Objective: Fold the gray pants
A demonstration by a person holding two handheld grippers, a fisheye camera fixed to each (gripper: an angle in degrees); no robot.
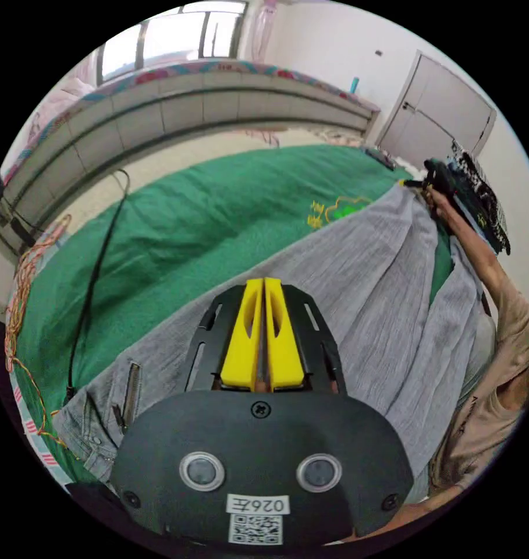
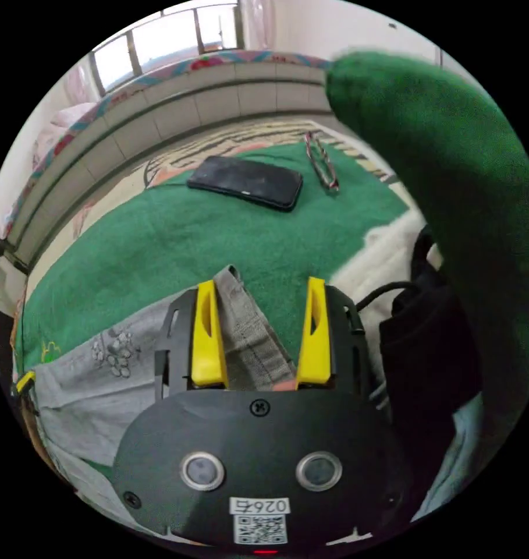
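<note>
One pair of gray pants (image 1: 357,291) lay spread across one green blanket (image 1: 206,209), running in the left gripper view from a zipped pocket at about 8 o'clock up to a far end at 2 o'clock. The left gripper (image 1: 263,286) sat over the cloth with its two yellow jaws pressed together; whether any fabric was pinched between them could not be told. At 2 o'clock a person's hand (image 1: 437,201) held the right gripper (image 1: 405,183) at the far edge of the pants. In the right gripper view, the right gripper (image 2: 259,288) stood with both jaws wide apart, one pant corner lying loose between them. Beyond it at 12 o'clock lay one black phone (image 2: 247,181) and one pair of glasses (image 2: 321,160).
</note>
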